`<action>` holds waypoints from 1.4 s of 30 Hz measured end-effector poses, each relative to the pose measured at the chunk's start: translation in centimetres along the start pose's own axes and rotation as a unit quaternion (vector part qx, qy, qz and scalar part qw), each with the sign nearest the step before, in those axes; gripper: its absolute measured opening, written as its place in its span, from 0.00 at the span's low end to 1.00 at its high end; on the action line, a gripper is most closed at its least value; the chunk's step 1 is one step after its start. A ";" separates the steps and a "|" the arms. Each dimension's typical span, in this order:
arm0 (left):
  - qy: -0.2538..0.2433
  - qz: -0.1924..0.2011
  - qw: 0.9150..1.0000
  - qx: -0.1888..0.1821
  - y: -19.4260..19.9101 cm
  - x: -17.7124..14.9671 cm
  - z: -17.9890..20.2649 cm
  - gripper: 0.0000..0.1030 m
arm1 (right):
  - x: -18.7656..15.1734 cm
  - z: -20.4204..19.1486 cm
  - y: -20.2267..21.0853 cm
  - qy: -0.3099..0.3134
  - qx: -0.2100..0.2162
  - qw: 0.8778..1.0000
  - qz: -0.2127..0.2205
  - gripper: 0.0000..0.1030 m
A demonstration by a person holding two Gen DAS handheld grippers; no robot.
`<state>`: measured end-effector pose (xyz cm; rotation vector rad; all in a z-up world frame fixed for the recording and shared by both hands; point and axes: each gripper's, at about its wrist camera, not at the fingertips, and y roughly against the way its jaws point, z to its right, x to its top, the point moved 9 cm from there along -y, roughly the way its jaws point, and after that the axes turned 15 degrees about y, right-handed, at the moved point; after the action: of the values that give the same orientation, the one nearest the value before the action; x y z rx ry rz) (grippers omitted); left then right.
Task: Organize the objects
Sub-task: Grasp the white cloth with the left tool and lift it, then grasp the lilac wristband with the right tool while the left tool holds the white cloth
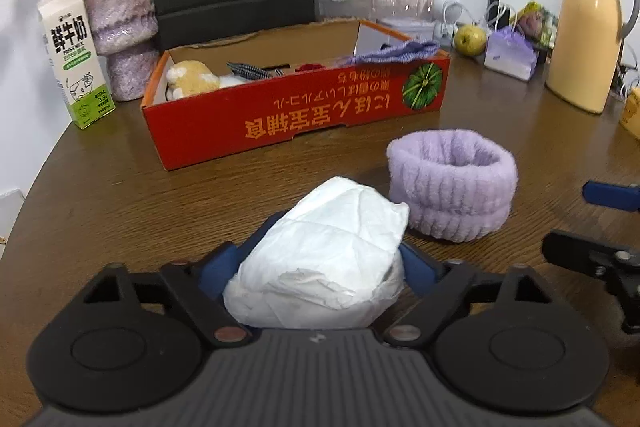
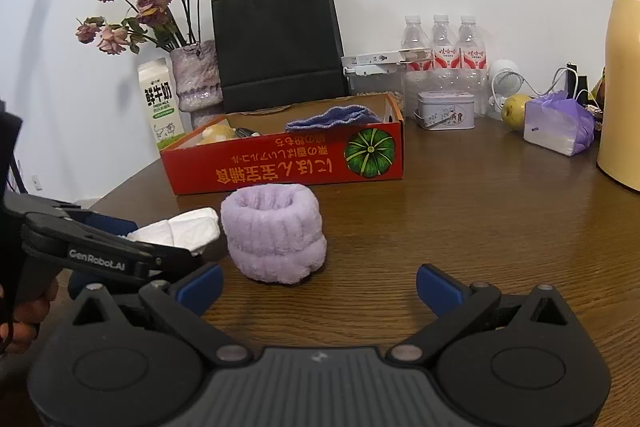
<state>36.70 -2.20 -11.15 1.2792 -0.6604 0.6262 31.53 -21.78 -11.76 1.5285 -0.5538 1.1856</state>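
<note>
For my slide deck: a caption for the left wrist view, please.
Left gripper closing around a white tissue pack beside a purple band.

On the table (image 2: 440, 227) the box (image 2: 280, 163) is placed at 12 o'clock. The wristband (image 2: 276, 235) is found before it, the tissue pack (image 2: 184, 227) at its 9 o'clock. The carton (image 2: 160, 103), vase (image 2: 198, 79) and bag (image 2: 276, 43) are set behind the box.

Objects to organize: white packet, lilac band, red box.
White crinkled packet (image 1: 320, 255) lies at lower centre of the left wrist view; fluffy lilac band (image 1: 452, 183), coiled and standing on edge, just right of it; open red cardboard box (image 1: 296, 115) beyond, upper centre, holding soft items.
</note>
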 end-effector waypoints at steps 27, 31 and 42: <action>0.160 0.160 0.971 0.079 9.2 -0.3 -7.9 0.64 | 0.0 -0.6 -0.3 0.024 -0.014 1.000 -0.013 1.00; 0.164 0.175 0.967 0.081 9.0 -0.6 -8.3 0.65 | 0.0 -1.4 -1.0 0.041 -0.005 0.999 -0.022 1.00; 0.173 0.175 0.968 0.057 8.8 -1.1 -8.7 0.66 | 3.9 -3.7 -6.2 0.127 -0.010 0.992 -0.026 1.00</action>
<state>30.24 7.86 -7.64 1.1260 -0.5666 1.1635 36.80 -15.51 -11.32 1.3414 -0.3521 1.3056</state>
